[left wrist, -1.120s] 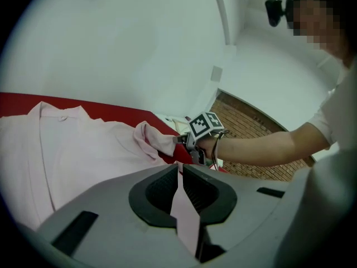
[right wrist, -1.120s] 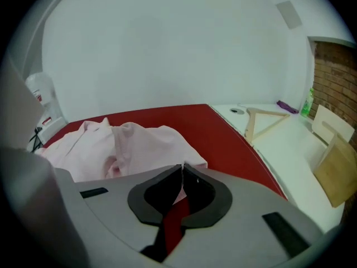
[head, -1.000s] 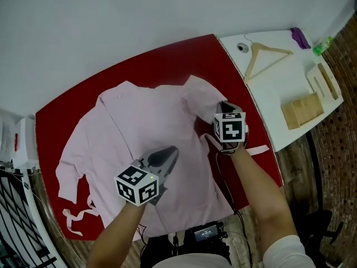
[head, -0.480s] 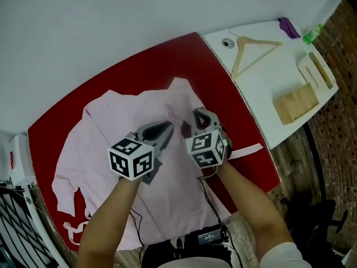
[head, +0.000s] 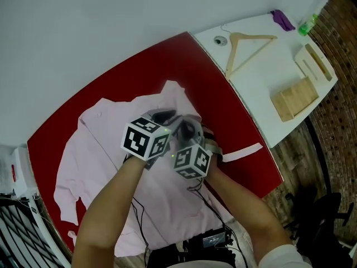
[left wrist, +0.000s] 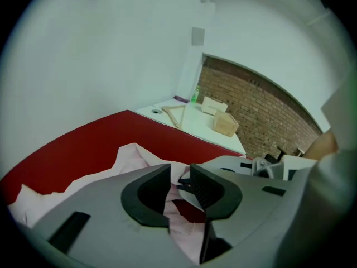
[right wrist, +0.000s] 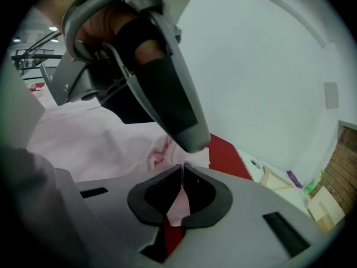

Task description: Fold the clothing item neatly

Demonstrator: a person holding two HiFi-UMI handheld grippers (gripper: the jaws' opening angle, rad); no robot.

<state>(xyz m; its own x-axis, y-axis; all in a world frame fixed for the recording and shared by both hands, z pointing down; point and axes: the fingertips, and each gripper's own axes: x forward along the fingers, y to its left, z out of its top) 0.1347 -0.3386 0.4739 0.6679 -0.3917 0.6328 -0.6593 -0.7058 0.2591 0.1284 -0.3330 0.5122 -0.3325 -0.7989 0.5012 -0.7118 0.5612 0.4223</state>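
Observation:
A pale pink shirt [head: 103, 144] lies spread on the red table [head: 139, 66]. My two grippers meet over its middle, cubes almost touching. My right gripper [head: 187, 128] is shut on a fold of the pink shirt, and a tongue of cloth [right wrist: 179, 202] shows pinched between its jaws [right wrist: 182, 169]. My left gripper [head: 164, 116] hovers just left of it. Its jaws [left wrist: 179, 175] have just been opening and stand slightly apart; pink cloth [left wrist: 181, 228] shows through the gap, not pressed by the pads. One left finger [right wrist: 173, 105] hangs over the right jaws.
A pink fabric strip [head: 242, 151] trails over the red table's right edge. The white table [head: 262, 71] alongside holds a wooden hanger [head: 245, 41], a wooden box [head: 293, 96], a purple object [head: 281, 20] and a green bottle [head: 305, 25]. Cables hang at the near edge.
My right gripper has drawn the shirt's right side leftward to the middle. My left gripper has travelled up from the near part to meet it, and its jaws have parted.

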